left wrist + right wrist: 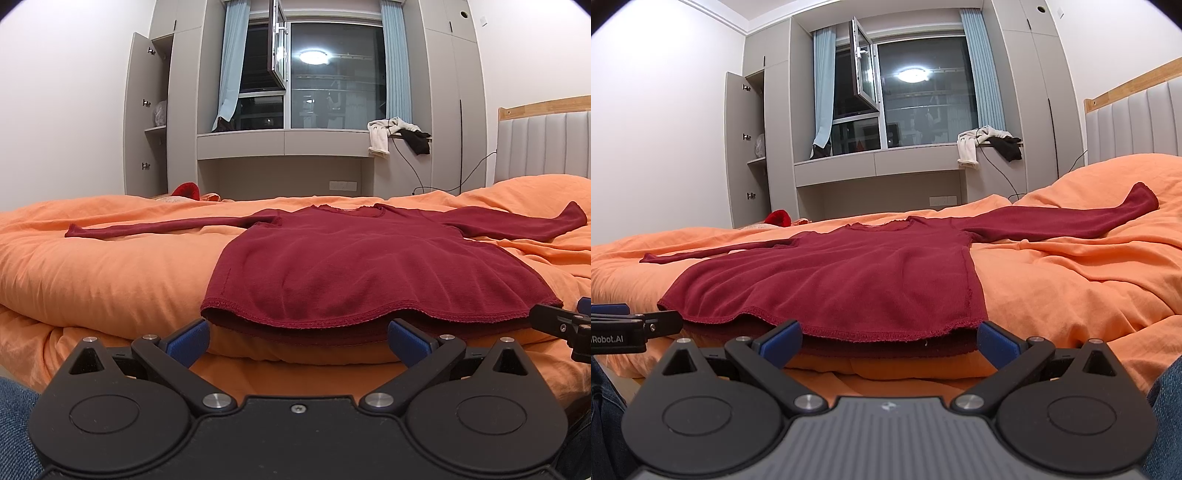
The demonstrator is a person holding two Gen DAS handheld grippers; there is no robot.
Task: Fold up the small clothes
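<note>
On the orange bed [110, 266] a dark red shirt [354, 266] lies flat, sleeves spread out to both sides. Left gripper [298, 338] and right gripper [889, 338] sit just before the shirt's hem, jaws wide apart, holding nothing.

"Robot.AI" partly cut off, on left tongs [635, 325]

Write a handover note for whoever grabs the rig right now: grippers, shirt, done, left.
Left gripper: open, empty, at the hem's left part.
Right gripper: open, empty, at the hem's right corner.
Shirt: dark red, long-sleeved, flat on the orange duvet, both sleeves spread out, hem toward you.
Done: shirt laid out; no folds.
Left: all the folding, probably sleeves in first, then the body.
</note>
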